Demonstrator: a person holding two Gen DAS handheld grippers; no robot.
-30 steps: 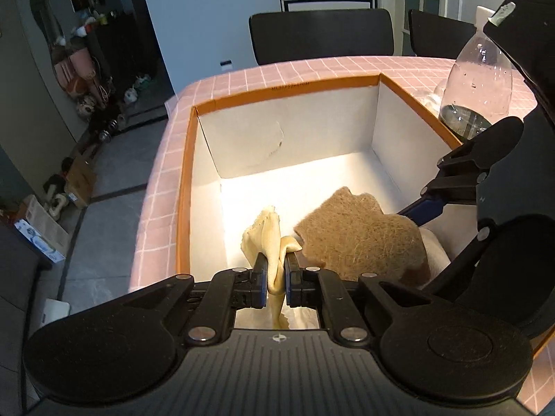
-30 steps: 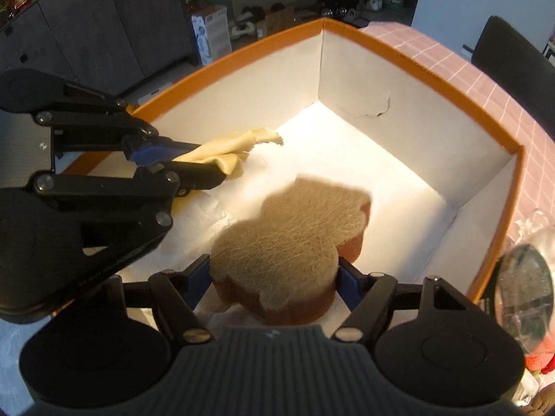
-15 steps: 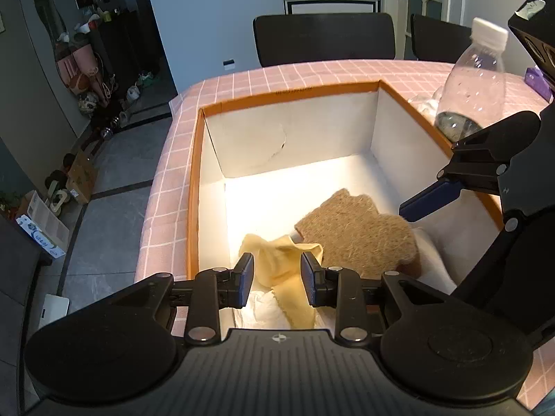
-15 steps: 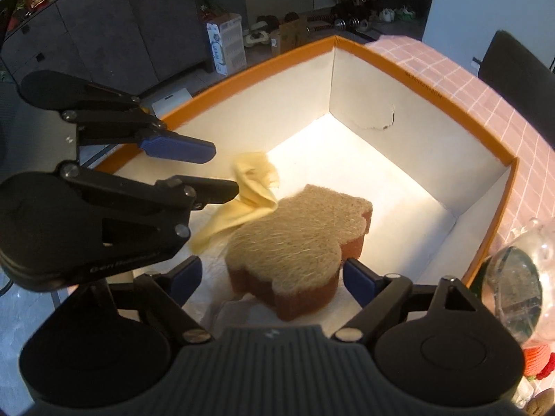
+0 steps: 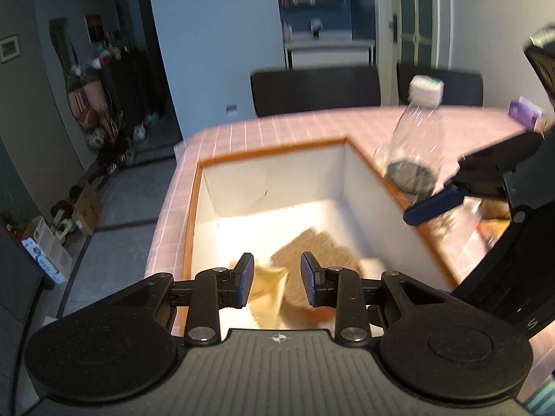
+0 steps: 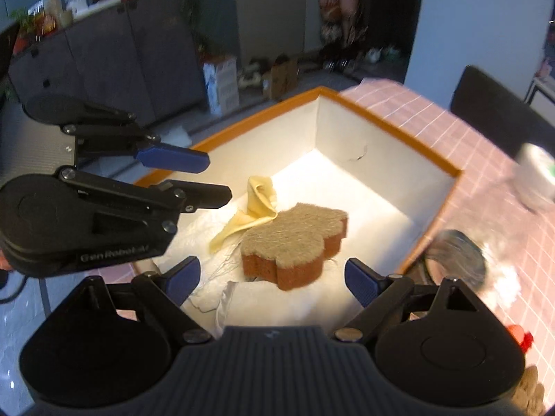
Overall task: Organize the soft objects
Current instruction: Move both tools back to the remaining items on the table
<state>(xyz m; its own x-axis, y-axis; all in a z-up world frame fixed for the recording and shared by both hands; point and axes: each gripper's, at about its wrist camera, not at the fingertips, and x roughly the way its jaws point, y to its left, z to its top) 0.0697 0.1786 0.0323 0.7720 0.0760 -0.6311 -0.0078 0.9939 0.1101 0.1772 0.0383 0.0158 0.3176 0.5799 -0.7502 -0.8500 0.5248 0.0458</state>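
I have both tools hanging above the orange-rimmed box (image 6: pixel 399 131), which sits on the pink-checked bench (image 6: pixel 478 159). My left hand-held gripper (image 5: pixel 276 279) has its jaws part-way apart with nothing pressed between them; they have just been opening, and the yellow cloth (image 6: pixel 255 208) lies crumpled on the white floor of the box below. My right hand-held gripper (image 6: pixel 272 280) stands wide, also just opened further, with the brown sponge (image 6: pixel 295 239) lying flat in the box, fuzzy tan face up, clear of both blue pads (image 6: pixel 359 279). The cloth's lower end touches the sponge's near-left edge. Crinkled white paper (image 6: pixel 215 294) lines the box floor at my end. A clear plastic bottle (image 5: pixel 418 142) stands on the bench just outside the box's right wall; motion blur makes it hard to say whether it is quite upright.
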